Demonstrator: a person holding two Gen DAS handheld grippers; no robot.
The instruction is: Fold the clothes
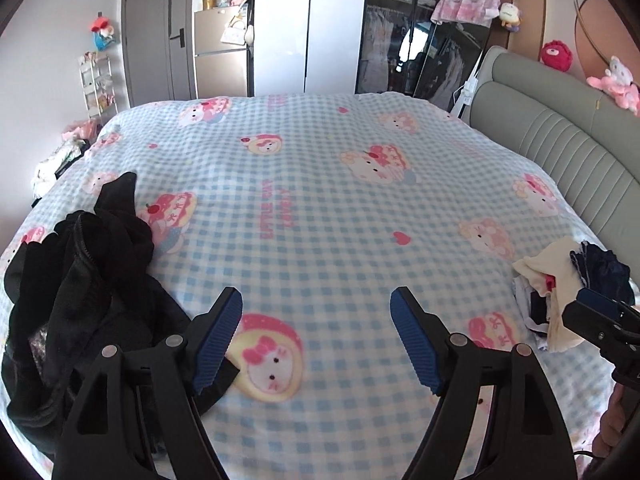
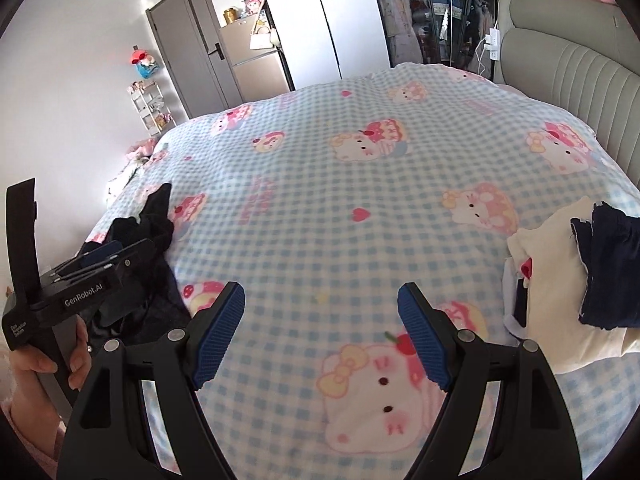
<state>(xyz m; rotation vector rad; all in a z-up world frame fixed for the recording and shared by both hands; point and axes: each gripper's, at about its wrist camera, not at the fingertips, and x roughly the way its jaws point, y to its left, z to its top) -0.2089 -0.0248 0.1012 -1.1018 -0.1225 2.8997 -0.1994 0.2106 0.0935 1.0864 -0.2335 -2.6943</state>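
My left gripper (image 1: 316, 340) and right gripper (image 2: 320, 336) both hang over the checked bed cover (image 1: 320, 208) with jaws spread wide and nothing between them. A crumpled black garment (image 1: 80, 280) lies heaped at my left, and a cream and navy pile (image 2: 568, 280) sits at my right by the headboard (image 1: 568, 152).

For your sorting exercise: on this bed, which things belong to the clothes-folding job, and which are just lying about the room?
Belongs to the job:
black garment heap
cream and navy clothes pile
left tongs, open
right tongs, open

Just lying about:
plush toys on the headboard
fridge
white shelf rack
wardrobe
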